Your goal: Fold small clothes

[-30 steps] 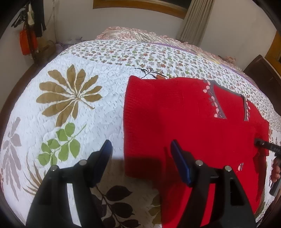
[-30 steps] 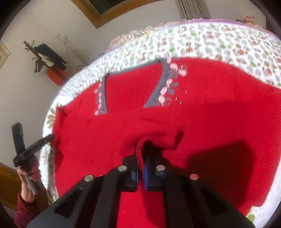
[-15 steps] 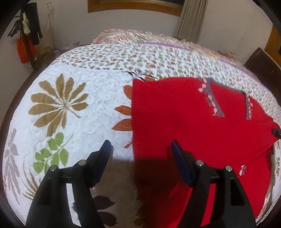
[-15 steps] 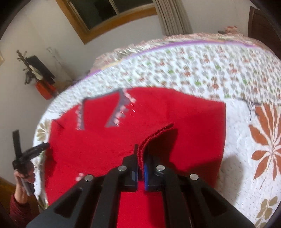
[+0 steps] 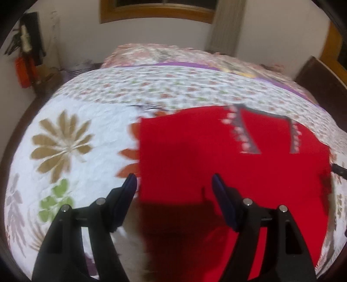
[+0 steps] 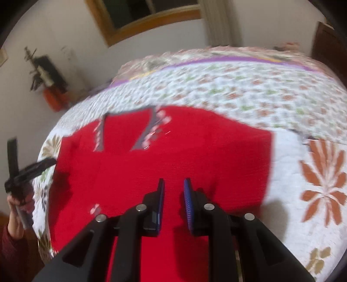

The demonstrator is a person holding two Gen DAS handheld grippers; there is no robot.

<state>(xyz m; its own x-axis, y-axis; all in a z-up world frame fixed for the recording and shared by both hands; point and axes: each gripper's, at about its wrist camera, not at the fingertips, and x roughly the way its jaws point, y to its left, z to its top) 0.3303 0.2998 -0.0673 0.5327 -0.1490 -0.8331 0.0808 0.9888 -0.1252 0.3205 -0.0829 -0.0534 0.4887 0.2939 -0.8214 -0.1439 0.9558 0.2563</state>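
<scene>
Quilted bed [image 5: 91, 121] under red sweater [image 5: 195, 151], both tongs [image 5: 174, 184] [image 6: 173, 188] seemingly empty, parted above.

Sweater [image 5: 216, 156] flat on quilt [image 5: 91, 121]; window [image 6: 151, 13] behind bed.

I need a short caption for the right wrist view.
Open right gripper above a red sweater on a floral quilt.

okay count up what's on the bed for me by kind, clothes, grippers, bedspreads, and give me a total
Clothes: 1, the red knit top
Grippers: 2, the left gripper and the right gripper, both open and empty
Bedspreads: 1, the floral quilt
Total: 4
</scene>
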